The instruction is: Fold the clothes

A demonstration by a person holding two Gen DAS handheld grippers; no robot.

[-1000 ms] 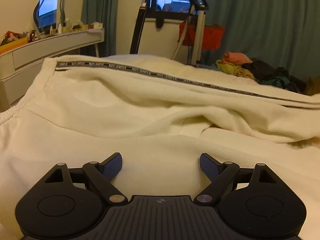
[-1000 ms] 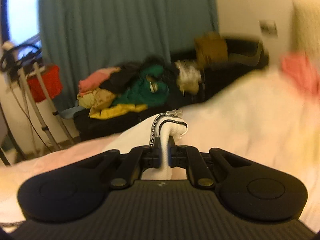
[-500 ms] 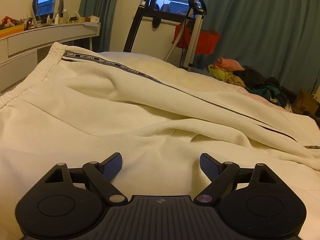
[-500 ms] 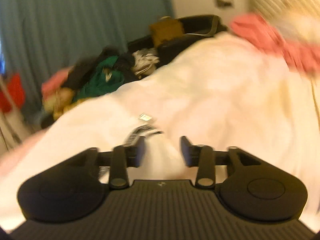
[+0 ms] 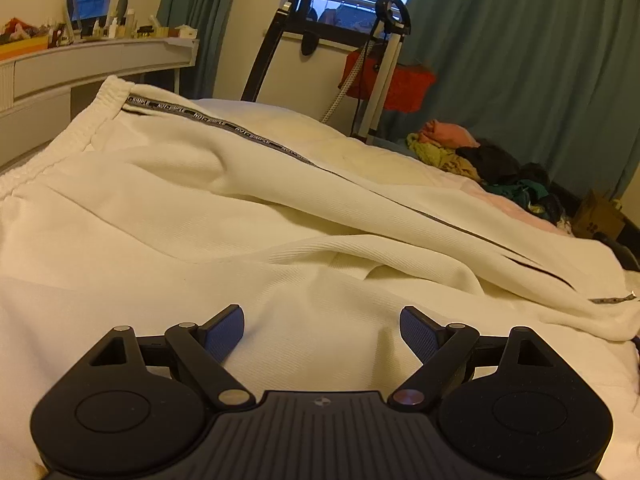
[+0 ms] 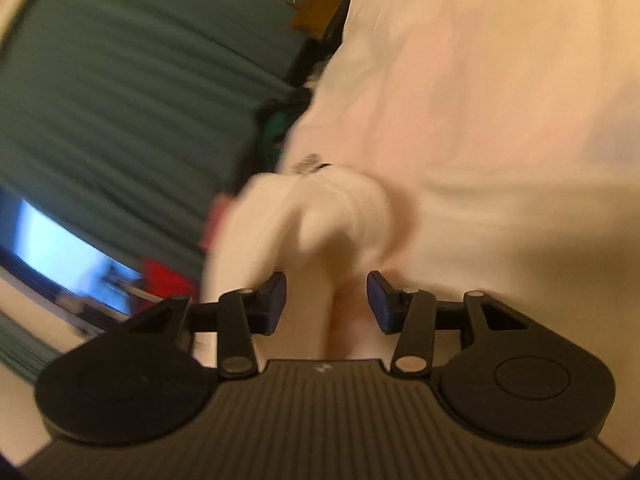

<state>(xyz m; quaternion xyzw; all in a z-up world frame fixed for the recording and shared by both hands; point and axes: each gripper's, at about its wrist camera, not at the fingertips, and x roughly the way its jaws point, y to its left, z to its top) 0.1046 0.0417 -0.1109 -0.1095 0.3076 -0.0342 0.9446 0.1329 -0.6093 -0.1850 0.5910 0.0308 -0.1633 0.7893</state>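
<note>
Cream trousers with a black lettered side stripe lie spread across the bed, elastic waistband at the far left. My left gripper hovers low over the cloth near the middle, open, with nothing pinched between its blue pads. In the blurred, rolled right wrist view, my right gripper is at the trouser leg end. A fold of cream cloth runs between its jaws, which stand apart and are closing. The pads do not press on the cloth.
A pile of mixed clothes lies beyond the bed's far side, with a cardboard box to its right. A white dresser stands at the left, a stand with a red basket by the window, and teal curtains behind.
The right gripper let go of the trouser leg end, sank toward the bed and rolled over. The upper leg now lies stretched out. The left gripper stayed open in place.
</note>
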